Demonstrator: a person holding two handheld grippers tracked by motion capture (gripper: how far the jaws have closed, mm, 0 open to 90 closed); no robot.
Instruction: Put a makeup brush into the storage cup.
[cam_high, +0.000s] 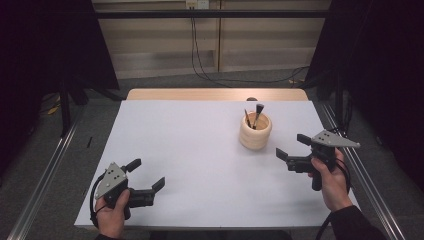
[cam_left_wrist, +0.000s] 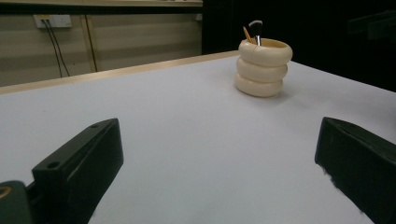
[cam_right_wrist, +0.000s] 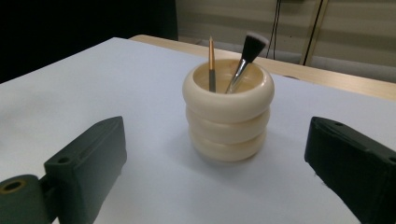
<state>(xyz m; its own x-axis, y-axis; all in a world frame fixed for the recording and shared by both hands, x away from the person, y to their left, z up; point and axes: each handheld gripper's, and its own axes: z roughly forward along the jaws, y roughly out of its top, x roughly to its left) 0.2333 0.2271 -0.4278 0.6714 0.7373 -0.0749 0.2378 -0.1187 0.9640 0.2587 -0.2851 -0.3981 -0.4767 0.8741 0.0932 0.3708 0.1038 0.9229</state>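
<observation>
— Cream-coloured, that ribbed holder (cam_high: 255, 131) — where did you have it?

— Right of centre in the high view, standing upright on the white tabletop (cam_high: 200, 165). In my right gripper view it sat dead centre, straight ahead between my fingers.

— What was in it?

— Two brushes, both leaning against the inside. A thin one with an orange handle (cam_right_wrist: 211, 63) toward the left of the opening, and a makeup brush with a dark, white-tipped head (cam_right_wrist: 247, 56) to its right. I couldn't see anything else down inside.

— And your grippers?

— The right gripper (cam_high: 295, 148) was near the holder, just to its lower right, fingers spread wide with nothing between them. The left gripper (cam_high: 148, 174) hung at the lower left of the frame, well apart from the holder, also wide open and empty.

— So how far along were you?

— Barely started, I'd judge. Both brushes were in the holder and neither was gripped; the reach and the grasp were all left to do.
</observation>
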